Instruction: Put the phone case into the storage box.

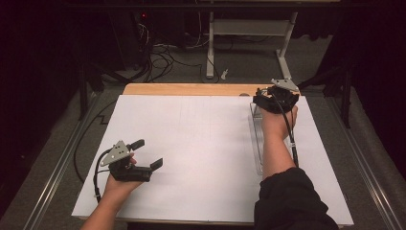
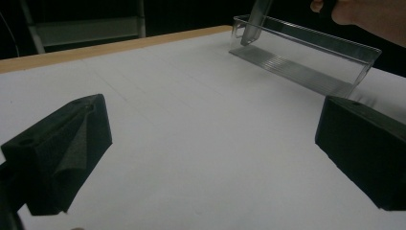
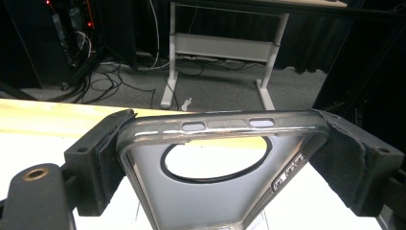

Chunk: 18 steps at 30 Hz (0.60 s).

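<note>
**Phone case pinched over clear tray**

Right tool (image 3: 225, 158) pressed on a translucent phone case (image 3: 215, 191), one pad on each side edge, ring cutout just below the grip. In the high view, same tool (image 1: 268, 103) at the far end of the clear tray (image 2: 306, 62), case dipping into that end. Left tool (image 1: 146, 154) spread wide, nothing between its pads (image 2: 62, 153), hovering low over the white surface (image 1: 201, 153), well apart from tray and case
</note>
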Motion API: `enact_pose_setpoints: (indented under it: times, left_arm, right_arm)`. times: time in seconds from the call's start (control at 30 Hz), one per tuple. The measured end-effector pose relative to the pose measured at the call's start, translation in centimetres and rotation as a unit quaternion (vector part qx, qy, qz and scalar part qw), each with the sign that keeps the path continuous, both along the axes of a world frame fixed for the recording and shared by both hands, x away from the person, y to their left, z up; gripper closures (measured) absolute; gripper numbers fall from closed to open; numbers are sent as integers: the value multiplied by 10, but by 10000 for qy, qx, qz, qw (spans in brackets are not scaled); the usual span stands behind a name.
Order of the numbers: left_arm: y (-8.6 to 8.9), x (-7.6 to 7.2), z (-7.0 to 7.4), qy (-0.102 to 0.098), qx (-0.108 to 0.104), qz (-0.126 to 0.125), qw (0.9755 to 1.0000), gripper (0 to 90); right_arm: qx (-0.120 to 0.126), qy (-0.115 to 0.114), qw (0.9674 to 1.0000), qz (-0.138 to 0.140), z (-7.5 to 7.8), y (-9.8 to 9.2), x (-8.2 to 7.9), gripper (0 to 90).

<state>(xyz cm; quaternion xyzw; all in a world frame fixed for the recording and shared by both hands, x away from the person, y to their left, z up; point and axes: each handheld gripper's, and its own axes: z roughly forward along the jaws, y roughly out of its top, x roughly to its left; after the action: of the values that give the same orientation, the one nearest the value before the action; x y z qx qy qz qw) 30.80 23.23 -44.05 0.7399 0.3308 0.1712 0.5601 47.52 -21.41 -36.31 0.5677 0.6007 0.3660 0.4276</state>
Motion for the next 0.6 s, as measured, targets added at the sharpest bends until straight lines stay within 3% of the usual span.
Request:
enact_pose_setpoints:
  times: [0.6]
  left_arm:
    - [0,0,0,9,-11,3,10000,2]
  right_arm:
    - [40,229,9996,-181,-5,3,15,134]
